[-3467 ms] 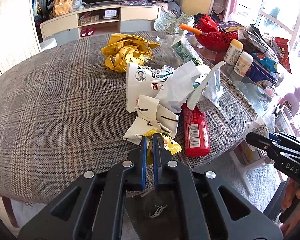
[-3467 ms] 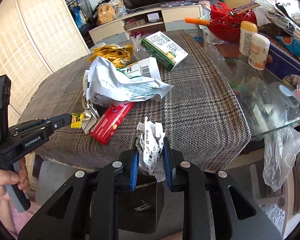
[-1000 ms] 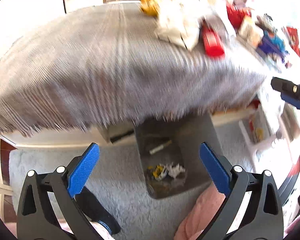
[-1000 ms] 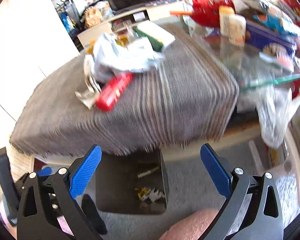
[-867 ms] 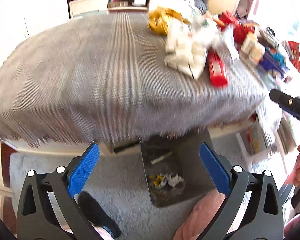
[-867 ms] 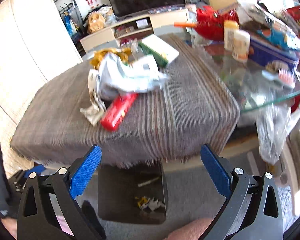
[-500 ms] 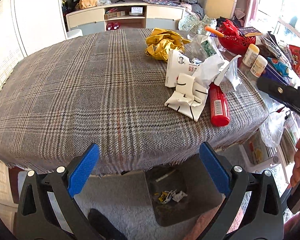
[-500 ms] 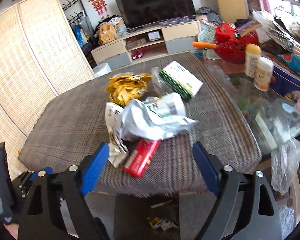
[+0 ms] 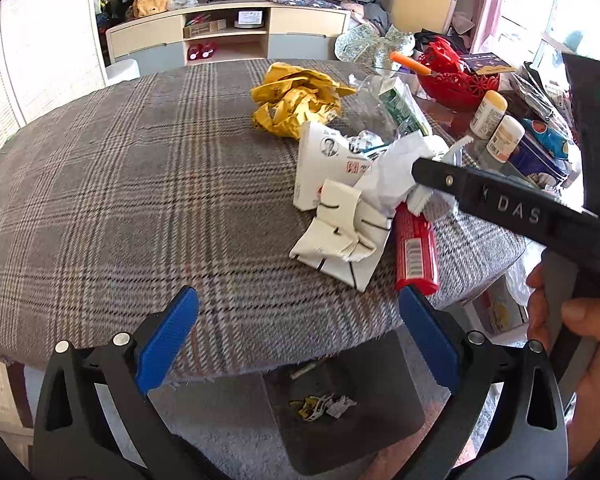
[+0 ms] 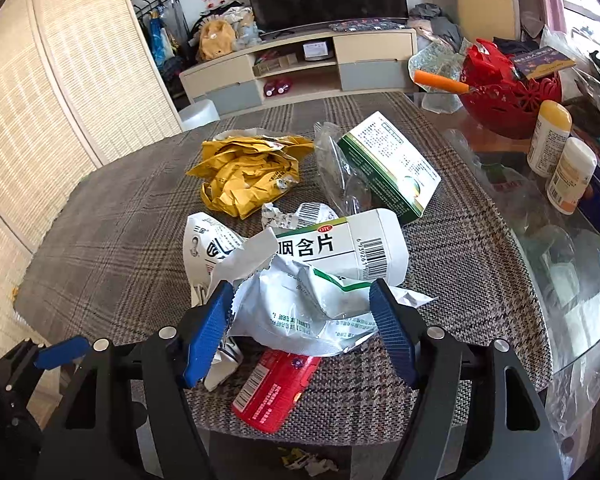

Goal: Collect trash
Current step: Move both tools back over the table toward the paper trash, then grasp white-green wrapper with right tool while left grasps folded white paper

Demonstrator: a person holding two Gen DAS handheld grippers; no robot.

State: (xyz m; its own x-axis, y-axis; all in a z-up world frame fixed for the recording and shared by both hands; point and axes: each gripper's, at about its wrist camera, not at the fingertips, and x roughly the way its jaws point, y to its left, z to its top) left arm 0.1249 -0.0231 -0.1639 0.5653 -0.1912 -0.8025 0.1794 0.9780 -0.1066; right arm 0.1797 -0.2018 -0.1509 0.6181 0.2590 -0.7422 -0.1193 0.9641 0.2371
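Two wide claws, both empty.

My right gripper reads "DAS" on its side; the white box reads "咽含片" (red "OTC" oval above).

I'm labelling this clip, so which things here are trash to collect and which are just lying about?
For the job:
yellow crumpled wrapper
silver foil pouch
red packet
torn white carton
bin

Just lying about:
red basket
two pill bottles
TV cabinet
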